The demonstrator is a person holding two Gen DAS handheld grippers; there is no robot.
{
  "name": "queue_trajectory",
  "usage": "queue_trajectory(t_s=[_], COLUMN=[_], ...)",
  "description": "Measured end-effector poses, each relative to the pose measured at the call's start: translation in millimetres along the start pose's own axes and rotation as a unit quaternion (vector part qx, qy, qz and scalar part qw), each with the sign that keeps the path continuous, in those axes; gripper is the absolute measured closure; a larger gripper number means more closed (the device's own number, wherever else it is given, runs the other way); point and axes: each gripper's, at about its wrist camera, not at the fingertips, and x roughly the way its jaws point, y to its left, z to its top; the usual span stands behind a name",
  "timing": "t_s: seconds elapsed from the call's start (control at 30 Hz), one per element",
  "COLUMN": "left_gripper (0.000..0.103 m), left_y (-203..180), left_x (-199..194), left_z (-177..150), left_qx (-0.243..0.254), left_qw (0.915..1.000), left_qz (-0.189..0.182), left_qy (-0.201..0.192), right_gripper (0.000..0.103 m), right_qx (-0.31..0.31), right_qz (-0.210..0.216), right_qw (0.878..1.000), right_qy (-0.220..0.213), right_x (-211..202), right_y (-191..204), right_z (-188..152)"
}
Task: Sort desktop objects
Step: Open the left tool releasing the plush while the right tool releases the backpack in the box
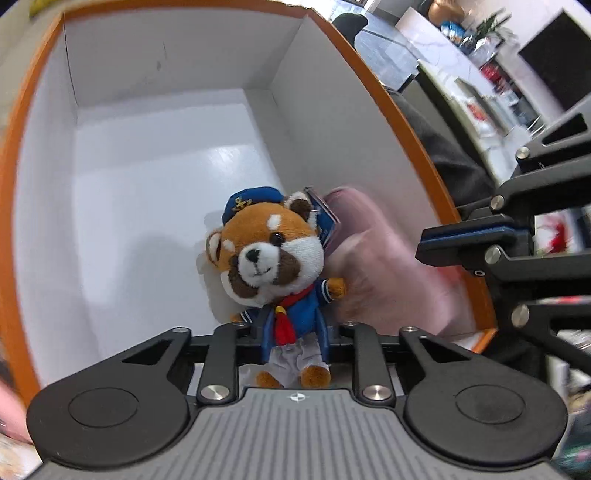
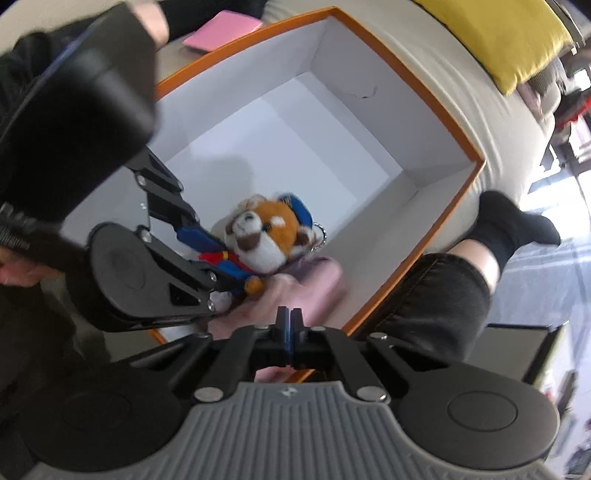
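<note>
Box (image 1: 44,122): orange rim, white inside, open top; in the right wrist view it sits on a pale cushioned surface (image 2: 443,62).
Plush toy (image 1: 269,254): red-panda figure in blue sailor cap and coat, red neckerchief; inside the box, head toward 12 o'clock in the left wrist view, body low at 6 o'clock against the near wall.
Left gripper (image 1: 293,334): pinching the plush toy at the torso, blue pads pressed to either side of the coat; feet hang below the fingers. Seen from the right wrist view it reaches in from 9 o'clock (image 2: 221,273).
Right gripper (image 2: 290,332): fingers pressed together, pads meeting with nothing visible between them; poised over the box's near edge. In the left wrist view it enters at 3 o'clock (image 1: 443,245).
Pink object (image 1: 373,258): blurred, soft-looking, in the box just beside the toy at 3 o'clock, touching it; identity unclear.
Keyring (image 2: 320,232): metal loop at the toy's head.
Pink pad (image 2: 221,29): flat, outside the box at 11 o'clock, right wrist view.
Yellow cushion (image 2: 517,33): at 1 o'clock, well apart from the box.
Leg in black sock (image 2: 513,225): at 3 o'clock, beside the box corner.
</note>
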Motion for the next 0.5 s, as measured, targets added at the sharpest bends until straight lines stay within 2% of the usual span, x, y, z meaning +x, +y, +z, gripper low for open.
queue_trajectory(t_s=[0.03, 0.1, 0.17, 0.23, 0.3, 0.4, 0.5], left_gripper=[0.084, 0.085, 0.085, 0.085, 0.085, 0.084, 0.081], left_y=[0.4, -0.5, 0.6, 3.5, 4.1, -1.6, -1.1], left_x=[1.0, 2.6, 2.7, 2.4, 3.4, 5.0, 1.8], left_z=[-0.4, -1.0, -0.9, -1.5, -1.4, -1.7, -2.1], left_qx=[-0.006, -0.009, -0.01, -0.011, -0.008, 0.009, 0.002], left_qw=[0.9999, 0.9997, 0.9995, 0.9991, 0.9989, 0.9992, 0.9992], left_qz=[-0.015, -0.023, -0.03, -0.04, -0.046, -0.038, -0.038], left_qy=[0.004, 0.004, 0.004, 0.001, 0.001, 0.0, -0.008], right_gripper=[0.103, 0.103, 0.102, 0.094, 0.094, 0.094, 0.094], right_qx=[-0.011, -0.02, -0.015, -0.002, 0.015, 0.036, 0.036], right_qz=[-0.006, -0.002, 0.001, 0.007, 0.025, 0.037, 0.037], right_qw=[1.0, 1.0, 1.0, 1.0, 0.999, 0.998, 0.998], right_qy=[0.004, 0.015, 0.022, 0.022, 0.019, 0.024, 0.029], right_x=[-0.8, 1.2, 5.1, 8.4, 11.6, 18.4, 21.8], right_y=[2.4, 4.0, 1.0, -4.9, -10.3, -11.9, -8.6], right_z=[3.0, 9.8, 13.9, 15.3, 16.0, 17.1, 17.0])
